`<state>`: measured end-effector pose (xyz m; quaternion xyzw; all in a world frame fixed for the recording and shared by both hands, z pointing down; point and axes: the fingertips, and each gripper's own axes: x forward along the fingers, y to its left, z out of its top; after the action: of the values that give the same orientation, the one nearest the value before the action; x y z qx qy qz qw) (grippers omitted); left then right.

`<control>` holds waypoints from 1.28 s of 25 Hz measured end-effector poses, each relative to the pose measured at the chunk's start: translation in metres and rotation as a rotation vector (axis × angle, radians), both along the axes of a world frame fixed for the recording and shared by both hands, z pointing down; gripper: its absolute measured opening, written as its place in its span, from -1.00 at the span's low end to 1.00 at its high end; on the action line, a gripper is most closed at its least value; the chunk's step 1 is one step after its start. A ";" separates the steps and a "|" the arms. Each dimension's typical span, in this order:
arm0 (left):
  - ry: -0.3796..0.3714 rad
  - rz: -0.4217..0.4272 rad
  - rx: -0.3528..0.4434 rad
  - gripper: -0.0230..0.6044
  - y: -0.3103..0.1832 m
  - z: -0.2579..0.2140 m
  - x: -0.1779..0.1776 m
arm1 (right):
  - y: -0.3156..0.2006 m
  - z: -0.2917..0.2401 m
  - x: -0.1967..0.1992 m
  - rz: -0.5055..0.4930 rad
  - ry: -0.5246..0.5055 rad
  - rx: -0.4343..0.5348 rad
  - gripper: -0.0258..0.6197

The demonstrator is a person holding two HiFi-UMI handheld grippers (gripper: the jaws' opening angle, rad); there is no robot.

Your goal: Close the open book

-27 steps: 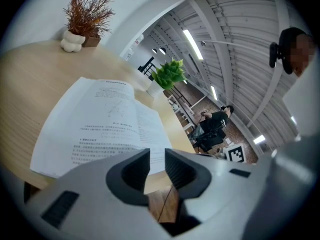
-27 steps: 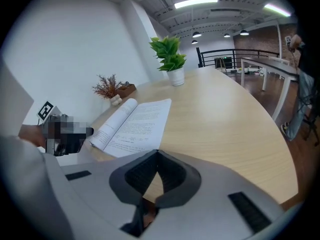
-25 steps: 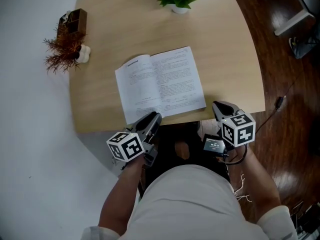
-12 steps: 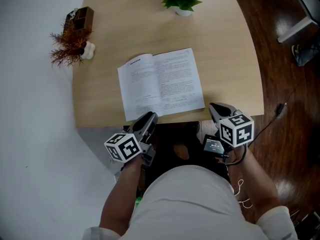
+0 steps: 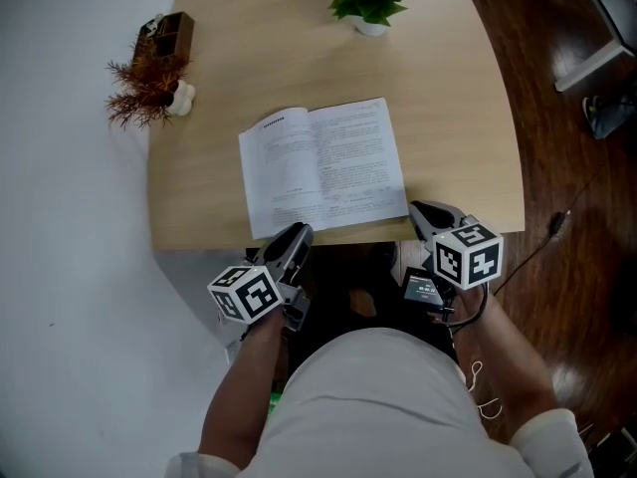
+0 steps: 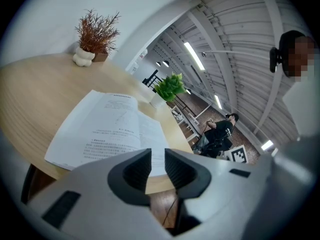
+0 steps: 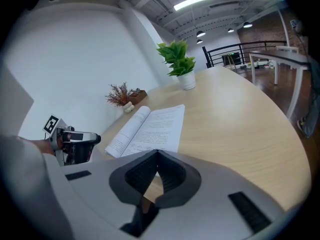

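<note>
The book (image 5: 321, 167) lies wide open, pages up, on the table (image 5: 448, 98); basically nothing has shifted in the last second, so it's no closer to shut; the left gripper (image 5: 297, 235) hovers off the book's near-left corner, jaws slightly apart, nothing in them; the right gripper (image 5: 425, 212) waits off the near-right corner, clenched empty; the book's cover is hidden underneath, and the print is too small to read.
</note>
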<state>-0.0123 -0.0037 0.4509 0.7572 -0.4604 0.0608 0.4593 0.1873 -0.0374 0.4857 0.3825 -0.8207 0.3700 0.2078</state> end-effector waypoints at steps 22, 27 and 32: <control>0.056 0.134 0.047 -0.71 0.026 -0.025 -0.014 | 0.038 -0.030 -0.038 -0.024 0.099 0.052 -0.92; 0.065 0.166 0.075 -0.71 0.040 -0.036 -0.020 | 0.053 -0.045 -0.050 -0.024 0.113 0.090 -0.92; 0.077 0.193 0.101 -0.71 0.054 -0.047 -0.027 | 0.068 -0.059 -0.063 -0.026 0.137 0.129 -0.92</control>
<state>-0.0395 0.0506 0.4039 0.8219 -0.3698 0.0522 0.4301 0.1241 0.0311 0.4272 0.4088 -0.8317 0.2865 0.2431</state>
